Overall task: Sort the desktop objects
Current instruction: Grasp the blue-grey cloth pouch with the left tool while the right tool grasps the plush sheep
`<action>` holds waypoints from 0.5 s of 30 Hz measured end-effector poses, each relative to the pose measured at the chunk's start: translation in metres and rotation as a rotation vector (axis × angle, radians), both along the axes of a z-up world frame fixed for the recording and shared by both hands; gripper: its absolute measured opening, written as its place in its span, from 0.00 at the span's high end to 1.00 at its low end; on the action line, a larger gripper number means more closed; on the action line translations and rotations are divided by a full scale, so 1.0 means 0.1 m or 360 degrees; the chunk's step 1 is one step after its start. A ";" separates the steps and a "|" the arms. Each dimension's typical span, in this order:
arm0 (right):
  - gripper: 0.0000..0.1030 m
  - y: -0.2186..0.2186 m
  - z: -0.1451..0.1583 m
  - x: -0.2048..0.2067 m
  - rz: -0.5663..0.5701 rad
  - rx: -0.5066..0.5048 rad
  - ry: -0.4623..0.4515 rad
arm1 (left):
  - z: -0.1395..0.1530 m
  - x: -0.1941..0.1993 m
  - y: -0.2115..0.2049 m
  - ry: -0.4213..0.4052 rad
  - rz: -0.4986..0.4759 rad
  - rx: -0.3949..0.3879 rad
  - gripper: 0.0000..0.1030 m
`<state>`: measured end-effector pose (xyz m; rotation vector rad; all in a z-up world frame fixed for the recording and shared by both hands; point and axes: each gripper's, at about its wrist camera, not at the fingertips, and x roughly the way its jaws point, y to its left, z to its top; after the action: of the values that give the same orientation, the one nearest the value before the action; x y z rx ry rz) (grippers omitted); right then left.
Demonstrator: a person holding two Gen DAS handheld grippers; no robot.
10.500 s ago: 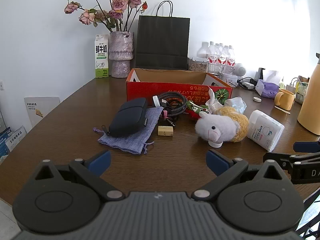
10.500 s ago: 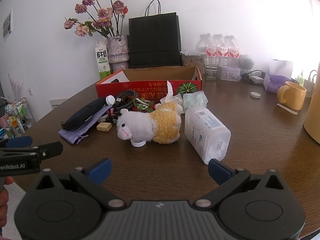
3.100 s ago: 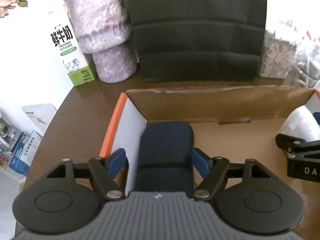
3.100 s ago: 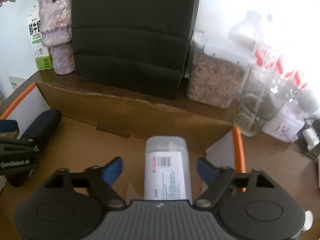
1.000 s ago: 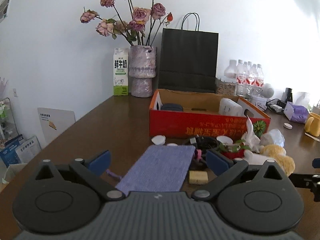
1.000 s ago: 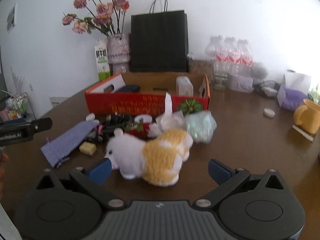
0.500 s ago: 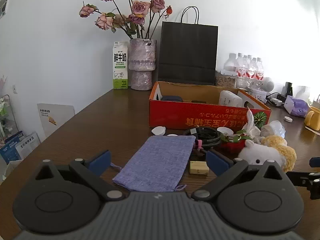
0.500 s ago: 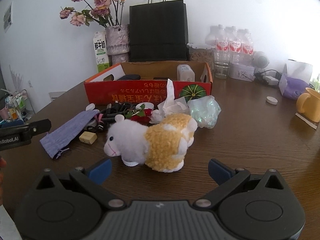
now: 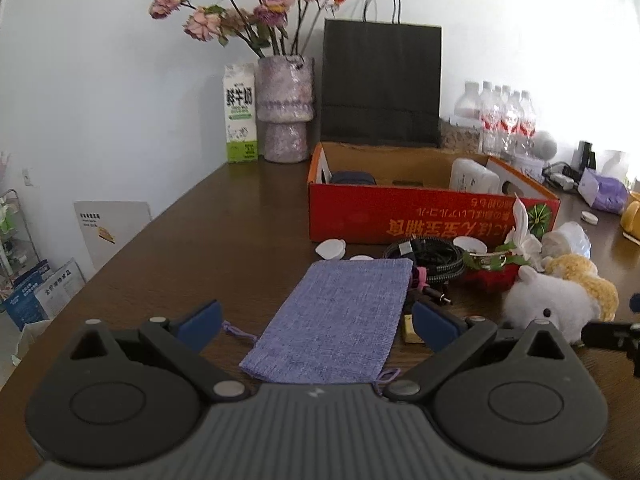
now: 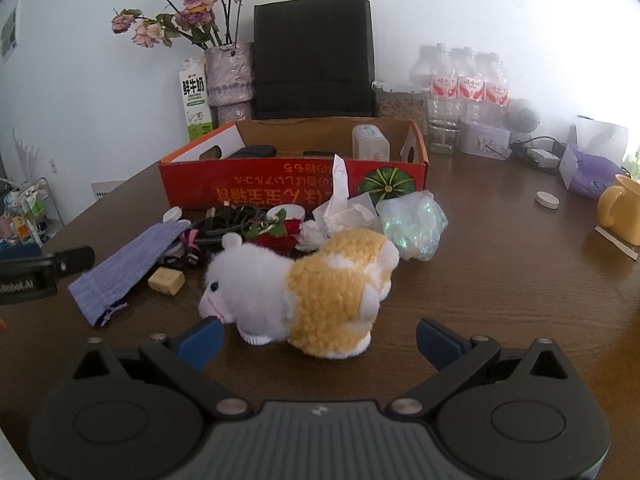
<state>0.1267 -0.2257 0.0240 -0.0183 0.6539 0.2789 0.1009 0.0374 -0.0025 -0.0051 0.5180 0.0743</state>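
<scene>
The purple cloth pouch (image 9: 340, 320) lies flat on the table (image 9: 208, 248) between my left gripper (image 9: 316, 320)'s wide-open, empty jaws, bare wood to its left. The plush sheep (image 10: 304, 288) stands just ahead of my right gripper (image 10: 318, 338), also spread wide and empty, with open tabletop to its right. Behind both, the red cardboard box (image 10: 280, 188) hides most of the dark case (image 9: 352, 178) and white container (image 10: 370, 142) inside.

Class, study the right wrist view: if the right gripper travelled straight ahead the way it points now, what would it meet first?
Most likely the plush sheep, which sits right in front of the open right gripper, roughly centred between its fingers. Depth is hard to judge, but nothing shows between them.
</scene>
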 end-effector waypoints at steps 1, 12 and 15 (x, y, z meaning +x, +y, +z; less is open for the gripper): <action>0.00 0.00 0.01 0.03 -0.0003 -0.0004 -0.0005 | -0.01 0.04 0.00 0.0019 -0.0002 0.0004 0.00; 0.02 -0.01 0.16 0.55 -0.0106 -0.0036 0.0117 | -0.02 0.54 0.08 0.0265 -0.0046 0.0061 0.00; 0.06 -0.06 0.18 0.71 -0.0103 -0.0022 0.0192 | -0.02 0.69 0.09 0.0334 -0.0083 0.0043 0.00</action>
<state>0.1974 -0.2313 0.0421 0.0062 0.7752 0.2140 0.1698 0.0468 -0.0041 0.0427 0.7266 0.0310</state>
